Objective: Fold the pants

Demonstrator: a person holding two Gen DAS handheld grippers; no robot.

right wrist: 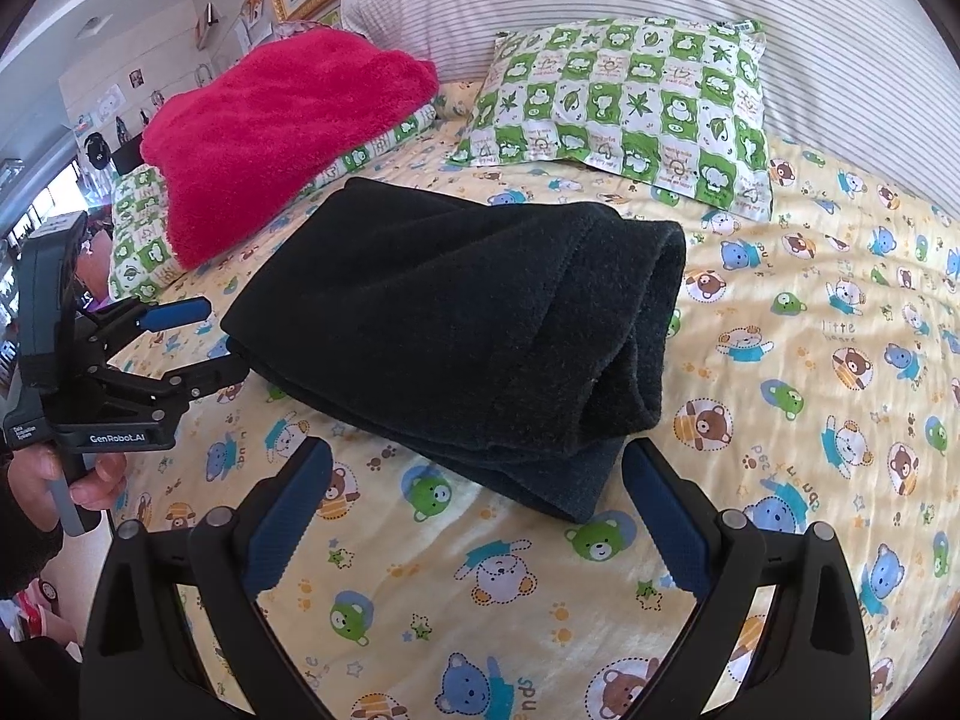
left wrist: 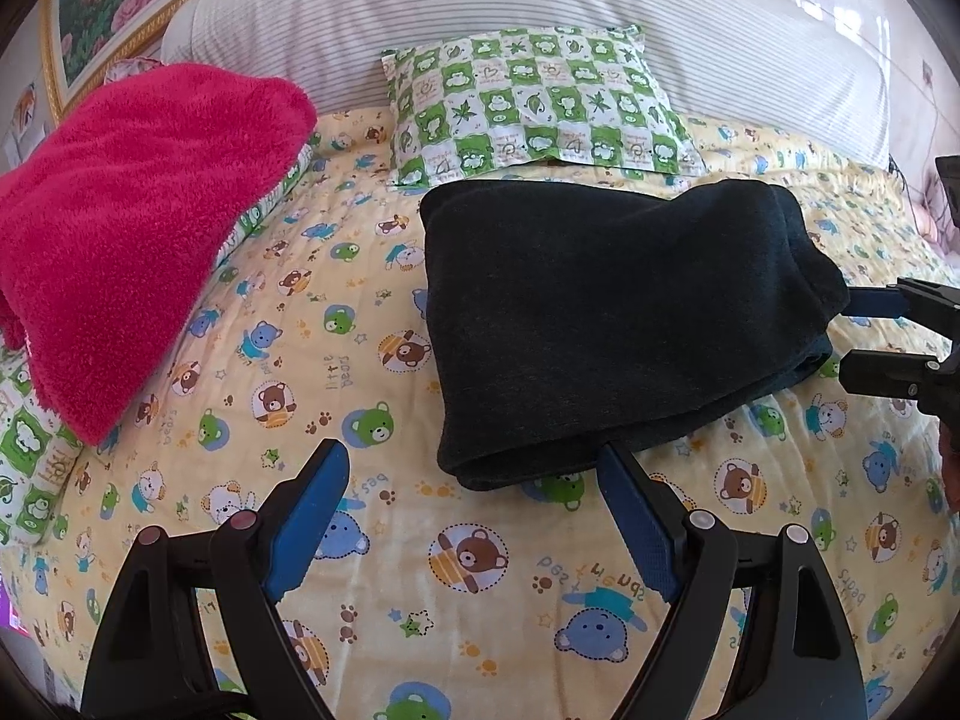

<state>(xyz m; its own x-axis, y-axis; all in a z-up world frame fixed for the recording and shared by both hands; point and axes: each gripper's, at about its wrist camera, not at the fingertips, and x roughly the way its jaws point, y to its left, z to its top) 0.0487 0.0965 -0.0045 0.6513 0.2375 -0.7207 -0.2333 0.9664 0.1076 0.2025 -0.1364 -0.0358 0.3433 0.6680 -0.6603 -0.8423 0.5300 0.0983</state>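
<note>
The dark pants (left wrist: 606, 318) lie folded into a thick rectangular bundle on the bear-print bedsheet (left wrist: 420, 588); they also show in the right wrist view (right wrist: 456, 324). My left gripper (left wrist: 474, 462) is open and empty, just short of the bundle's near edge; it shows from the side in the right wrist view (right wrist: 216, 336), beside the bundle's left corner. My right gripper (right wrist: 477, 462) is open and empty just short of the bundle's near corner; it shows in the left wrist view (left wrist: 852, 330) at the bundle's right end.
A bright pink fleece blanket (left wrist: 132, 222) lies folded at the left on a green checked pillow. Another green checked pillow (left wrist: 540, 102) leans against the striped headboard cushion (left wrist: 480, 6) behind the pants. A gold-framed flower picture (left wrist: 114, 6) hangs at the back left.
</note>
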